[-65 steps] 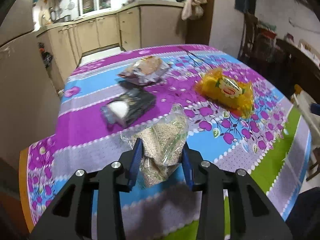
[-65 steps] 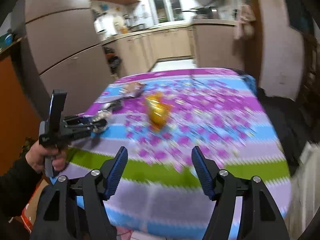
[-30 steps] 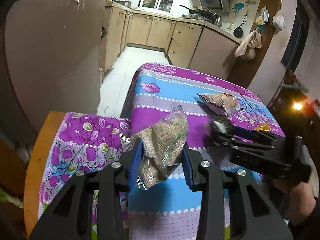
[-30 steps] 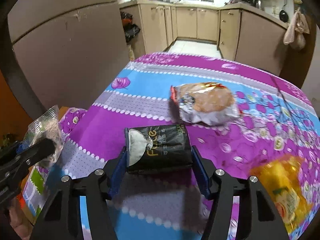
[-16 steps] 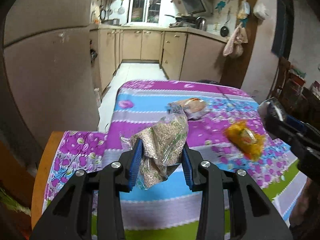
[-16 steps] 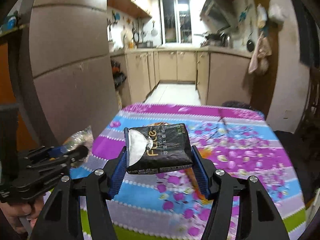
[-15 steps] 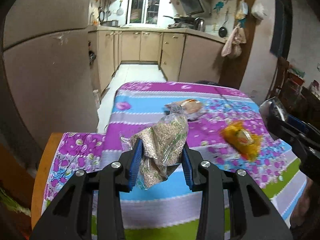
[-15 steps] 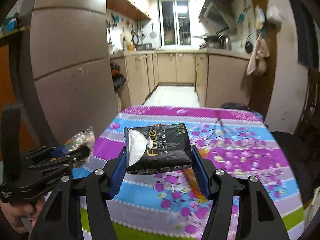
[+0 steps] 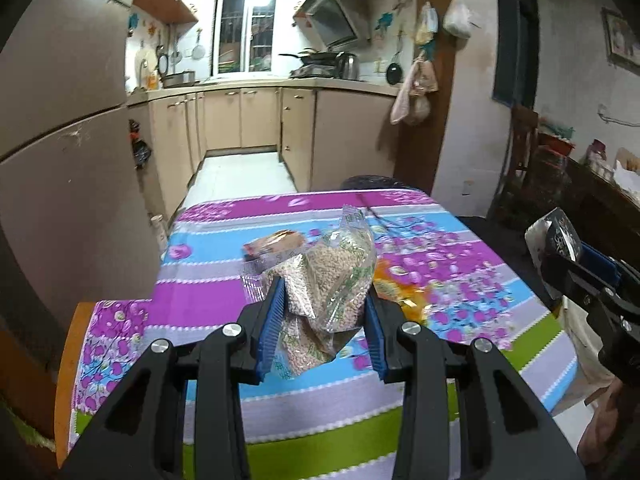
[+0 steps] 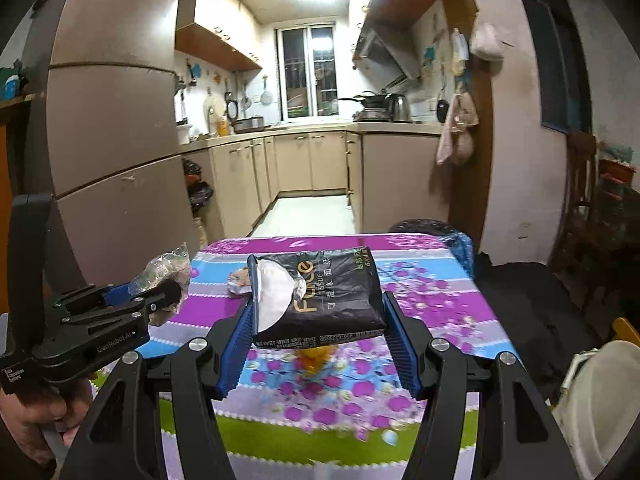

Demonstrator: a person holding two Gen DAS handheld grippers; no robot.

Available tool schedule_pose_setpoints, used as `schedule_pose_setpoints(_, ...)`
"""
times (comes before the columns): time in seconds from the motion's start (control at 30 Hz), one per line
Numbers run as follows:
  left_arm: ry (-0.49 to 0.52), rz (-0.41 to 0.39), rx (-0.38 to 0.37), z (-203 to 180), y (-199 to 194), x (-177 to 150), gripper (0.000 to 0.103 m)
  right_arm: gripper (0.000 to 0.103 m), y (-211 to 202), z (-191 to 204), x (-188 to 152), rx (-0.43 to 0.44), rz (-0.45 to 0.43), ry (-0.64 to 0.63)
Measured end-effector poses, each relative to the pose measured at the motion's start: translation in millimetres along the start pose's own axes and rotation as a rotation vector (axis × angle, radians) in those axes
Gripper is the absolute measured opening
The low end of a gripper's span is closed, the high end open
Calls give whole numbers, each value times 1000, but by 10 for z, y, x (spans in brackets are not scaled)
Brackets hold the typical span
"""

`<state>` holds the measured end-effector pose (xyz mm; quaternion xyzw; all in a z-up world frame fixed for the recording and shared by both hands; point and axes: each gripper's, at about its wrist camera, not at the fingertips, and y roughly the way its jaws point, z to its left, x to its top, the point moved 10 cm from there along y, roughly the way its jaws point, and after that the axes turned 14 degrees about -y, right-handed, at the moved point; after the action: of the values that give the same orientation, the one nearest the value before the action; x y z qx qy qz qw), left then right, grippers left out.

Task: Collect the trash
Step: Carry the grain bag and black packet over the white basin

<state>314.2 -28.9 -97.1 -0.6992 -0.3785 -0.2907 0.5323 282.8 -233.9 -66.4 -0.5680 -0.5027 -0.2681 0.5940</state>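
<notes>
My left gripper [image 9: 325, 312] is shut on a clear bag of grain [image 9: 332, 276], held above the near end of the flowered tablecloth [image 9: 208, 288]. My right gripper [image 10: 320, 328] is shut on a black tissue pack [image 10: 324, 300] and carries it over the table. Each gripper shows in the other's view: the left gripper [image 10: 160, 292] at the left with its bag, the right gripper [image 9: 568, 252] at the right edge. On the cloth lie a snack wrapper [image 9: 276, 242] and a yellow packet [image 9: 396, 286], both partly hidden behind the held items.
A tall beige fridge [image 10: 112, 168] stands left of the table. Kitchen cabinets [image 9: 256, 120] and an open floor aisle [image 9: 240, 176] lie beyond. A dark chair [image 10: 432, 228] sits at the table's far end, a pale bin [image 10: 600, 400] at lower right.
Both grippers have risen and pulled back from the table with their items. The right gripper lifted the tissue pack off the cloth. The views now look more level toward the kitchen.
</notes>
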Motion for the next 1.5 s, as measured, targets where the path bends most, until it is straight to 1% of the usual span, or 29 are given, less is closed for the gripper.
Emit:
schedule_pose_setpoints(0.2,23,-4,-63,-434,-50,20,36,62,-229,-365,-79,-57,4,26)
schedule_pose_setpoints(0.47,70,3,-166,-1136,-83,2,36,62,-524,-925,-193,-147,9,53)
schedule_pose_setpoints(0.87,170,32,-298,-2263,-91,-202,36,62,-1167,-2032,-462,-311,22,111)
schedule_pose_setpoints(0.97,188,40,-335,-2577,-105,-282,36,62,-1347,-2326,-575,-352,33,128)
schedule_pose_setpoints(1.1,224,58,-378,-2955,-127,-433,36,62,-1548,-2745,-759,-404,59,153)
schedule_pose_setpoints(1.27,267,94,-420,-3387,-96,-624,36,62,-1729,-3254,-1037,-439,118,199)
schedule_pose_setpoints(1.37,301,132,-446,-3672,-69,-783,36,62,-1780,-3506,-1206,-445,162,228)
schedule_pose_setpoints(1.5,355,201,-469,-4043,32,-1011,36,62,-1704,-3873,-1506,-409,258,304)
